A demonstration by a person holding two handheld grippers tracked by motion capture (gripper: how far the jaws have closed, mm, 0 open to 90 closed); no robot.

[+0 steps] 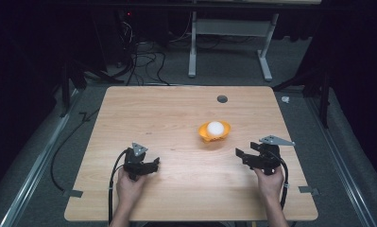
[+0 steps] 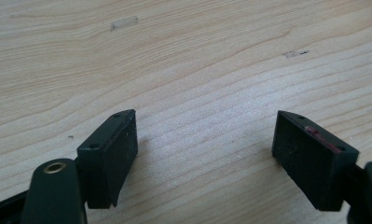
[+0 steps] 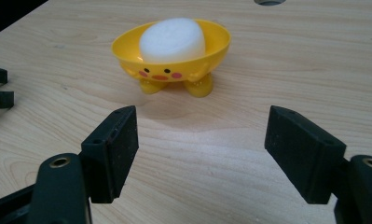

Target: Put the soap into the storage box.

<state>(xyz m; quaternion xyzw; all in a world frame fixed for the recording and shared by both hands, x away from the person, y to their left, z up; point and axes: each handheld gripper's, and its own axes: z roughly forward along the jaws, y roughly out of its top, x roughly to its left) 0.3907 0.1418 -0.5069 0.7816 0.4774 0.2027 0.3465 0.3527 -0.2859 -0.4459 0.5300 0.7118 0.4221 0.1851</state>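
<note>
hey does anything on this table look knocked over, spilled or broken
Nothing stands out. The yellow duck-faced bowl stands upright on its feet with the white egg-shaped piece seated inside. The left gripper and right gripper are open and empty over the wooden table.

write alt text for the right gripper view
A yellow duck-faced bowl holding a white egg-shaped object stands on a wooden table. The right claw sits open in the foreground, aimed toward it.

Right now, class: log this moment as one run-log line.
left gripper: open, empty | right gripper: open, empty | white soap: in yellow duck dish | table
</note>
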